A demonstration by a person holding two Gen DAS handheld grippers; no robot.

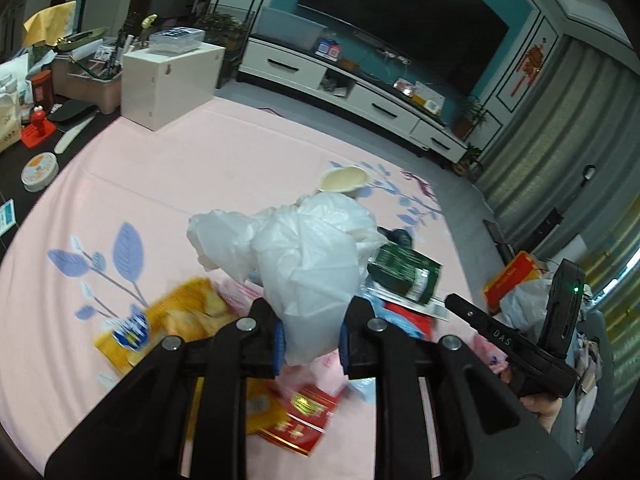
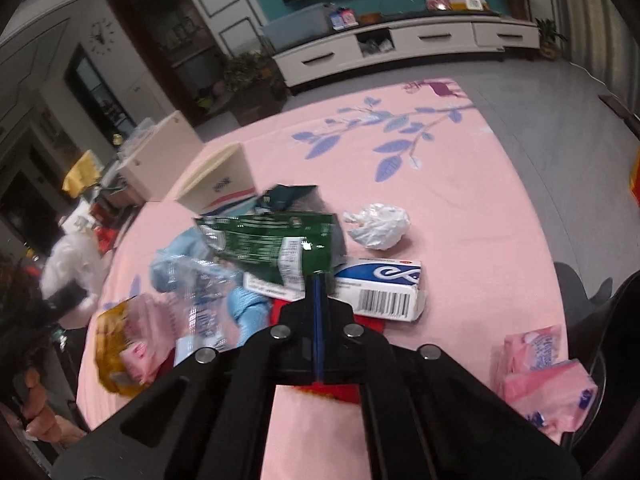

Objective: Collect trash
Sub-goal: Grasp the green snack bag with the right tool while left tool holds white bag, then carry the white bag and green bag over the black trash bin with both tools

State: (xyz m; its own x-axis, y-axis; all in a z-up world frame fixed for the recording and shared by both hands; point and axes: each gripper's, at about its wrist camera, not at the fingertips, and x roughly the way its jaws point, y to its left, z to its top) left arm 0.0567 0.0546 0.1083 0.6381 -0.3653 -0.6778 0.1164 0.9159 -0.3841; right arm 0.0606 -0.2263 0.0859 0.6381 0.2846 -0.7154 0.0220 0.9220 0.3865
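Note:
My left gripper [image 1: 311, 330] is shut on a white plastic bag [image 1: 304, 252] and holds it up over the pink tablecloth [image 1: 180, 184]. My right gripper [image 2: 318, 280] is shut on a green foil wrapper [image 2: 276, 246], lifted above a heap of trash; the wrapper also shows in the left wrist view [image 1: 404, 274]. Under it lie a blue-and-white carton [image 2: 380, 288], blue gloves [image 2: 244, 304], a yellow snack bag [image 1: 180, 320] and red packets [image 1: 304, 420]. A crumpled white wad [image 2: 378, 226] lies beyond the carton.
A cream paper bowl [image 1: 344, 180] lies on its side behind the bag. Pink tissue packs [image 2: 540, 376] sit at the table's near right edge. A cream box [image 1: 168, 80] and clutter stand at the far left. A TV cabinet [image 1: 360, 92] runs behind the table.

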